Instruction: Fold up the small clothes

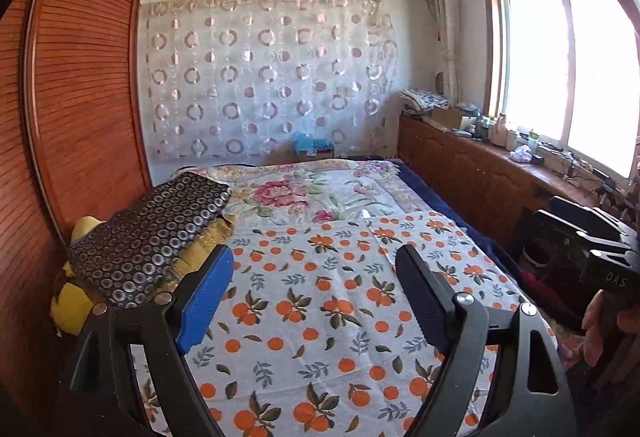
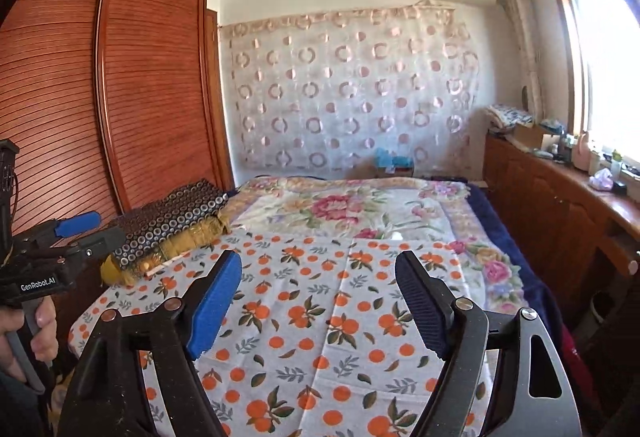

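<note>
An orange-fruit print cloth [image 1: 320,317] lies spread flat over the near half of the bed, and shows again in the right wrist view [image 2: 320,337]. My left gripper [image 1: 314,253] hovers above it, open, nothing between its blue pads. My right gripper [image 2: 318,257] is likewise open and empty above the same cloth. Each gripper shows at the edge of the other's view, held by a hand: the left gripper [image 2: 94,233] at left, the right gripper [image 1: 560,223] at right. A small white scrap [image 2: 396,235] lies at the cloth's far edge.
A floral blanket [image 1: 304,193] covers the far half of the bed. A folded dark ring-patterned stack [image 1: 152,233] sits on yellow bedding at the left. A slatted wooden wardrobe [image 2: 152,97] stands left; a cluttered wooden sill cabinet [image 1: 480,173] runs along the right under the window.
</note>
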`<state>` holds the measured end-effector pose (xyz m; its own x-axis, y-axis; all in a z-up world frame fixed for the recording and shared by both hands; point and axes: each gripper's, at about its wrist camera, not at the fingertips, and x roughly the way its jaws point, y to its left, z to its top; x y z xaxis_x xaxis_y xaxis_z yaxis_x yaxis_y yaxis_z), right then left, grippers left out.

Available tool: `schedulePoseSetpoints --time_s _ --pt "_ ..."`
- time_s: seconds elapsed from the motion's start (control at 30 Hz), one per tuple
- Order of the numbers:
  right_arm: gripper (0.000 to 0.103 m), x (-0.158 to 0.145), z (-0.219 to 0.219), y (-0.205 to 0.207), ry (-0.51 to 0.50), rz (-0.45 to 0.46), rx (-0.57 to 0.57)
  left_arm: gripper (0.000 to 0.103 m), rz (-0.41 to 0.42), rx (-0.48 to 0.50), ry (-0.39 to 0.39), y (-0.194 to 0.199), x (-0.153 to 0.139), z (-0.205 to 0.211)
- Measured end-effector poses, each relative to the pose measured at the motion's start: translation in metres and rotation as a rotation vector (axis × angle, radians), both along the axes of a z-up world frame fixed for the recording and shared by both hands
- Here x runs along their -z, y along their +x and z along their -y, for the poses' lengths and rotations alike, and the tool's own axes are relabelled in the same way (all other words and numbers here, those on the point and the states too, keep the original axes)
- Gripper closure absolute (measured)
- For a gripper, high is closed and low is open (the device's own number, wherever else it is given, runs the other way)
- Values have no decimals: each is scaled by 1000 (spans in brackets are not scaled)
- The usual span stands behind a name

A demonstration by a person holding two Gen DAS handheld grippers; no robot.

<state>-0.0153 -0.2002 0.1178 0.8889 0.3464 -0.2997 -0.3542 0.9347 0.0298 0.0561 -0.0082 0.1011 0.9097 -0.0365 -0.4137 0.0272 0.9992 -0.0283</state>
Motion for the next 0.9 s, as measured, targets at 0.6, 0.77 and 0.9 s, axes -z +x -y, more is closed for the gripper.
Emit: schedulePoseSetpoints --time_s 0.6,0.77,0.9 --pt "17 17 -4 -19 9 10 50 20 15 -48 -1 -11 -1 -13" --pt "17 17 -2 -18 9 10 49 20 16 -50 2 -12 1 -13" --pt "17 16 0 -17 7 10 45 20 14 -50 0 -13 3 -14"
